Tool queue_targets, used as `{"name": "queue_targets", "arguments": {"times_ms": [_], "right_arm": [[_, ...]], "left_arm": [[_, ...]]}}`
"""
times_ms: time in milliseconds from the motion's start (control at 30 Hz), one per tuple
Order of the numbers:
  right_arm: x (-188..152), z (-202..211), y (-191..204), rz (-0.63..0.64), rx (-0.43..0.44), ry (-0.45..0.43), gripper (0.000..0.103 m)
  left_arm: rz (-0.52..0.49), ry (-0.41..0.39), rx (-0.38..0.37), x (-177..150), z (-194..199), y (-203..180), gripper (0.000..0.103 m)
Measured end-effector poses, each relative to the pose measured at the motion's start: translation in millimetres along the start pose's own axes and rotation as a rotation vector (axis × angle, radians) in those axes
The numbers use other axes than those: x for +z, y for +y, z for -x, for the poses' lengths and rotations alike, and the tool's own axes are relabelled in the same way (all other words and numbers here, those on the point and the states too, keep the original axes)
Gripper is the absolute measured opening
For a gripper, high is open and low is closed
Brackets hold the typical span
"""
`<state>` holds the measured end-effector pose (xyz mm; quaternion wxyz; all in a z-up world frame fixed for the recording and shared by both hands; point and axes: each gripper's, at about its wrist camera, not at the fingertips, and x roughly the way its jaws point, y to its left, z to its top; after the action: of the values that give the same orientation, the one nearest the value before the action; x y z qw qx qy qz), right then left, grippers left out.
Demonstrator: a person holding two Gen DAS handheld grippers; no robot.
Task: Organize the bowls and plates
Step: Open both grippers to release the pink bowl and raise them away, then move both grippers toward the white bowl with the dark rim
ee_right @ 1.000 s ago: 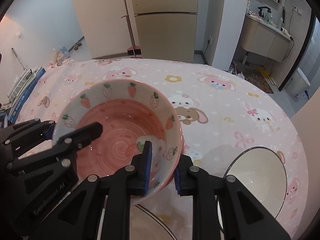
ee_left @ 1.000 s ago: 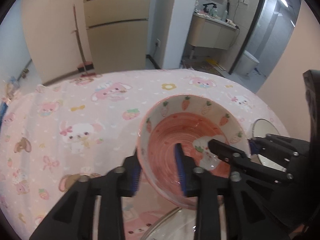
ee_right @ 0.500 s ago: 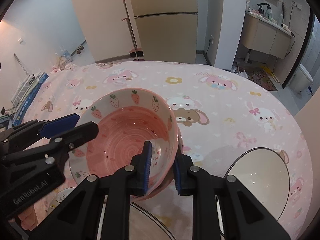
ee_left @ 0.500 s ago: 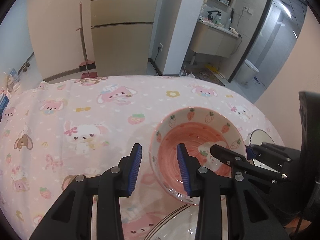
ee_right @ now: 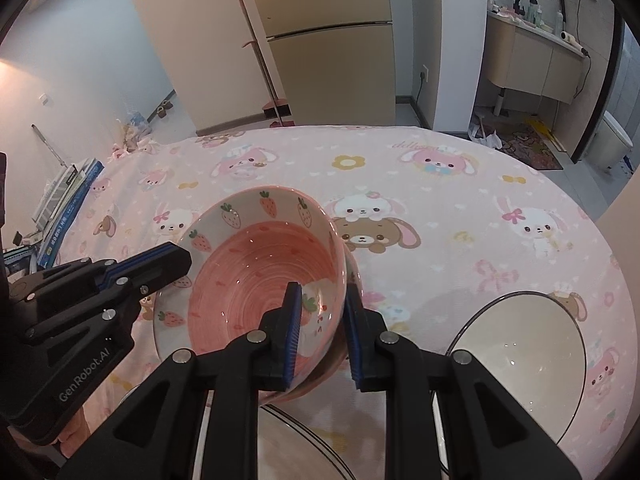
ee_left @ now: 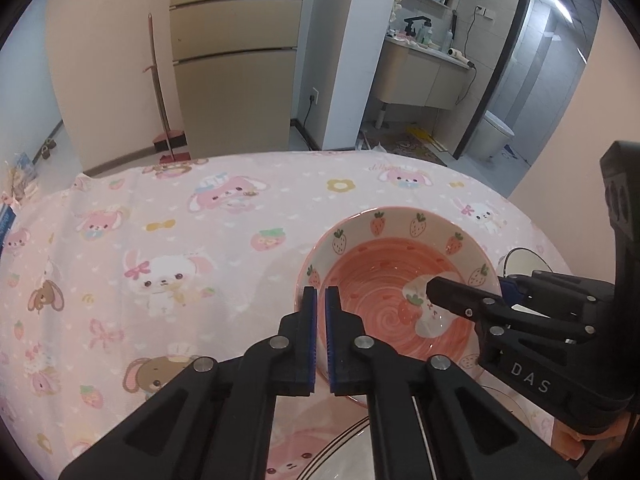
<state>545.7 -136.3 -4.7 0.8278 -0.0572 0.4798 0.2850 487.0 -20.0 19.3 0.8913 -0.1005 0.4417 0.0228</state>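
A pink bowl (ee_right: 264,272) with strawberries on its rim leans tilted inside a second like bowl (ee_right: 162,320) on the table. My right gripper (ee_right: 320,292) is shut on the upper bowl's near right wall, one pad inside and one outside. In the left wrist view the same bowl (ee_left: 384,276) lies right of centre. There my left gripper (ee_left: 321,292) has its jaws drawn close on the bowl's left rim, with a pale sliver of the wall in the narrow gap. The right gripper (ee_left: 468,284) reaches in from the right, and the left gripper (ee_right: 186,258) from the left.
A white bowl with a dark rim (ee_right: 516,364) stands to the right on the pink cartoon tablecloth (ee_right: 440,184). A plate with dark rings (ee_right: 304,440) lies just below the grippers. Books (ee_right: 60,208) are stacked beyond the table's left edge.
The left jaws stood open around the bowl's left rim and have now come together on it. The right grip is unchanged. The bowl sits lower and more tilted.
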Motion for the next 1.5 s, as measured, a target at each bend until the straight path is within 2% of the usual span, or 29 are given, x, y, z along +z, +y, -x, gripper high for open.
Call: {"name": "queue_targets", "arguments": {"times_ms": [133, 267, 367, 433, 500, 600, 767, 800, 833, 867, 900, 933, 1000, 1133, 1233, 1300, 1400, 1500], "right_arm": [[-0.8, 3.4, 5.8, 0.016, -0.043, -0.015, 0.019], [-1.0, 10.0, 13.7, 0.061, -0.142, -0.056, 0.018], [0.2, 11.4, 11.9, 0.072, -0.151, -0.068, 0.009], [1.1, 11.7, 9.2, 0.074, -0.146, -0.067, 0.009], [2.3, 12.2, 5.4, 0.06, -0.132, -0.069, 0.006], [4.1, 20.9, 3.0, 0.044, -0.107, -0.086, 0.006], [6.2, 60.3, 8.9, 0.063, -0.104, -0.179, 0.006], [6.7, 68.2, 9.6, 0.069, -0.108, -0.197, 0.006], [6.6, 77.4, 9.3, 0.072, -0.108, -0.216, 0.006], [6.7, 85.9, 8.3, 0.072, -0.104, -0.233, 0.006], [6.8, 93.8, 6.8, 0.07, -0.097, -0.249, 0.006], [7.0, 102.7, 4.2, 0.064, -0.091, -0.268, 0.006], [7.2, 120.6, -2.2, 0.05, -0.092, -0.307, 0.006], [6.1, 157.8, -17.2, 0.009, -0.107, -0.402, 0.01], [1.5, 179.9, -31.2, -0.024, -0.11, -0.464, 0.022], [-3.1, 184.3, -38.9, -0.028, -0.138, -0.469, 0.035], [-10.7, 180.7, -47.9, -0.009, -0.215, -0.441, 0.034], [-20.3, 177.6, -63.7, -0.025, -0.241, -0.422, 0.035]], "left_arm": [[0.028, -0.014, 0.005, 1.7, 2.9, 2.2, 0.005], [0.032, -0.015, 0.037, 3.1, 4.3, 6.2, 0.005], [0.055, 0.012, 0.008, 2.0, -1.8, 11.5, 0.005], [0.065, 0.022, 0.003, 1.3, -3.7, 12.3, 0.005], [0.063, 0.001, 0.012, 1.6, 1.7, 9.9, 0.005], [0.012, -0.09, 0.04, 3.8, 27.3, -1.7, 0.005], [-0.017, -0.213, 0.029, 5.2, 72.4, -13.8, 0.006], [-0.024, -0.233, 0.035, 5.1, 81.7, -16.7, 0.01], [-0.031, -0.254, 0.041, 4.9, 90.7, -19.7, 0.023], [-0.037, -0.278, 0.045, 4.3, 99.1, -22.8, 0.052], [-0.039, -0.3, 0.046, 5.8, 105.0, -25.4, 0.072], [-0.036, -0.365, 0.047, 3.2, 118.3, -28.6, 0.099], [-0.03, -0.462, 0.048, -2.3, 137.6, -33.8, 0.103], [-0.054, -0.499, 0.005, -6.3, 153.8, -45.2, 0.103], [-0.061, -0.493, -0.03, -7.9, 156.0, -54.5, 0.103], [-0.087, -0.474, -0.043, -8.8, 153.9, -63.3, 0.103], [-0.12, -0.451, -0.035, -9.4, 143.3, -77.9, 0.103], [-0.139, -0.418, -0.043, -8.7, 129.7, -94.2, 0.103]]}}
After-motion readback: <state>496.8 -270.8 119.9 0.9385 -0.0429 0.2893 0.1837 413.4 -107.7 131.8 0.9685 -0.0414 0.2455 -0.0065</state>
